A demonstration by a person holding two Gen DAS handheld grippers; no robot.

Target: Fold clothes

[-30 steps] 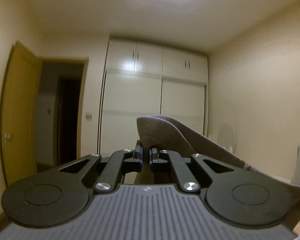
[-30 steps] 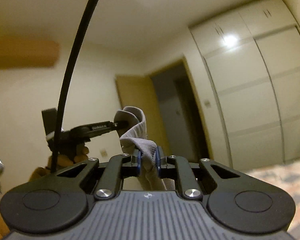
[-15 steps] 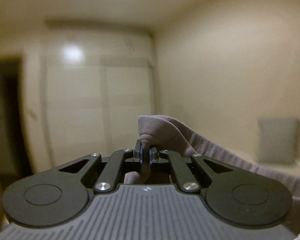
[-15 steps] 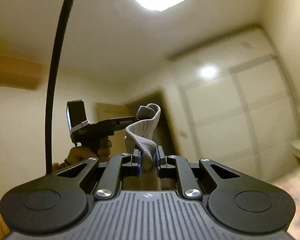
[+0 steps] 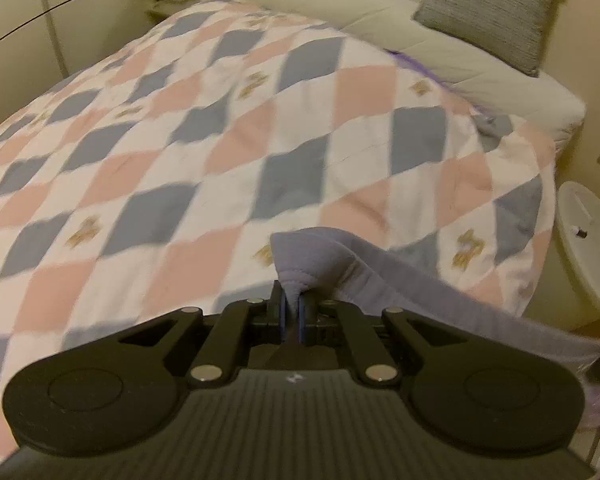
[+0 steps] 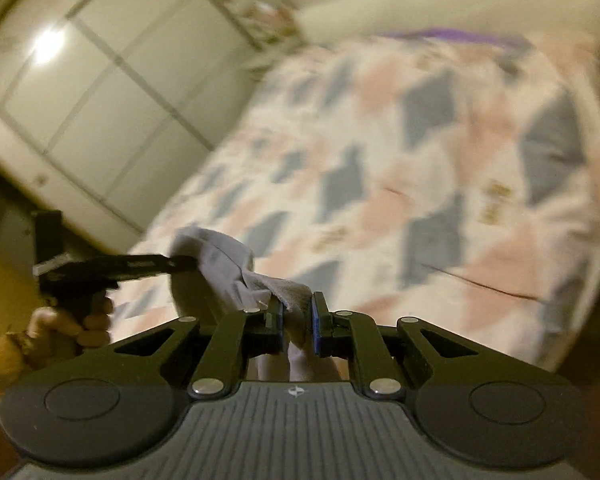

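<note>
A grey garment (image 5: 400, 280) is held in the air over a bed between both grippers. My left gripper (image 5: 293, 312) is shut on one corner of it, and the hem trails off to the lower right. My right gripper (image 6: 296, 320) is shut on another bunched part of the grey garment (image 6: 228, 268). In the right wrist view the left gripper (image 6: 180, 264) shows from the side at the left, pinching the cloth, with the person's hand below it. The rest of the garment hangs below both views, hidden.
A bed with a quilt (image 5: 220, 128) of pink, blue and white diamonds lies ahead and below. A white bolster (image 5: 440, 52) and a grey pillow (image 5: 492, 12) lie at its head. A round white stool (image 5: 588, 248) stands at the right. White wardrobe doors (image 6: 84, 92) stand at the left.
Both grippers have swung down from pointing at the ceiling and wardrobe to pointing at the bed. They still grip the grey garment the same way.
</note>
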